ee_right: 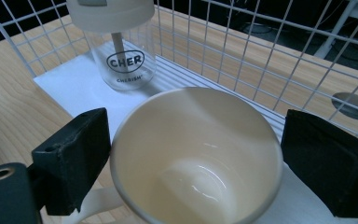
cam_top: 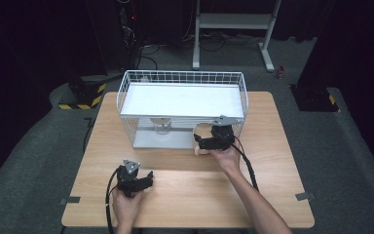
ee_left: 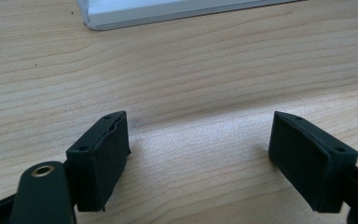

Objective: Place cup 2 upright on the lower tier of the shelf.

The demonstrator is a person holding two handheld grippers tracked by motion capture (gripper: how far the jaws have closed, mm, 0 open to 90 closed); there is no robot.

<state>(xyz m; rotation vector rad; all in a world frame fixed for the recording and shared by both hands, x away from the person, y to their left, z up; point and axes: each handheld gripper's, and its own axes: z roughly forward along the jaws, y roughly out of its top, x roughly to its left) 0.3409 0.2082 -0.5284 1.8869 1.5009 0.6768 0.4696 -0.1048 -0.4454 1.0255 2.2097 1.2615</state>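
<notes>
A cream mug (ee_right: 196, 177) sits between the jaws of my right gripper (ee_right: 198, 140), with both pads against its rim and its handle at the lower left. In the high view my right gripper (cam_top: 205, 141) holds the mug (cam_top: 202, 131) at the front right of the white wire rack's (cam_top: 182, 78) lower shelf. A clear lidded cup (ee_right: 121, 56) printed "CHER" stands on that shelf, just beyond the mug. My left gripper (cam_top: 146, 181) rests low over the bare wooden table near the front left. It is open with nothing between its pads (ee_left: 105, 149).
The rack has a white upper shelf and wire walls on its sides and back. The clear cup (cam_top: 162, 126) stands left of centre on the lower shelf. A metal stand (cam_top: 233, 22) and cables lie on the floor beyond the table.
</notes>
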